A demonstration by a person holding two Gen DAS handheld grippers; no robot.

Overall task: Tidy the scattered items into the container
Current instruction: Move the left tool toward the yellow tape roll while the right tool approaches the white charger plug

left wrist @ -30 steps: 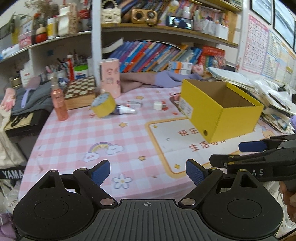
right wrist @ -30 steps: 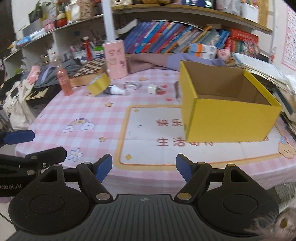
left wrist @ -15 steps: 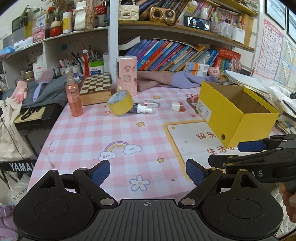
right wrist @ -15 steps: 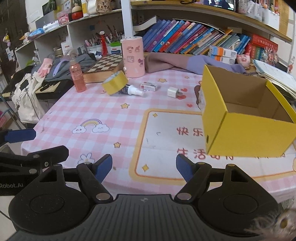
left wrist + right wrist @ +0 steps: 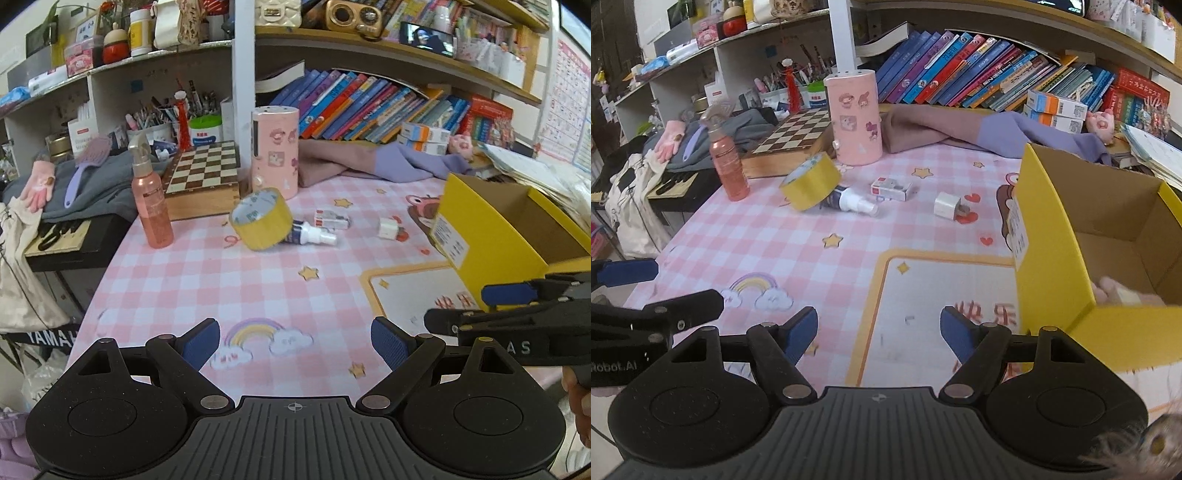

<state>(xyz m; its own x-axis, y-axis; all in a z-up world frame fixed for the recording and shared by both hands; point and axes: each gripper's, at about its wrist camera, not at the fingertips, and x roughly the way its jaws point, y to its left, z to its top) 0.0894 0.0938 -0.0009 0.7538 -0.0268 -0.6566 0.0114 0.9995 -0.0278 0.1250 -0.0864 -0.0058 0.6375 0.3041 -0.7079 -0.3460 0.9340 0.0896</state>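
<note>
On the far left a translucent pink spray bottle (image 5: pixel 152 206) of ribbed plastic stands upright on the pink-checked tablecloth (image 5: pixel 207 280), just in front of a wooden chessboard box (image 5: pixel 202 181). Right of it a pink cylindrical canister (image 5: pixel 274 151) with cartoon stickers stands upright. In front of that a fat yellow tape roll (image 5: pixel 261 218) lies tilted on its edge, touching a small white-capped spray bottle (image 5: pixel 313 235) lying flat. Further right lie a small rectangular carton (image 5: pixel 331 219) and a white cube-shaped charger plug (image 5: pixel 388 228), each apart from the others. At the right sits the open yellow cardboard box (image 5: pixel 1060 258), its plain brown inside holding a pale soft item I cannot identify. The left gripper (image 5: pixel 294 341) and the right gripper (image 5: pixel 879 329) both hover over the cloth with blue textured pads spread wide, holding nothing.
</note>
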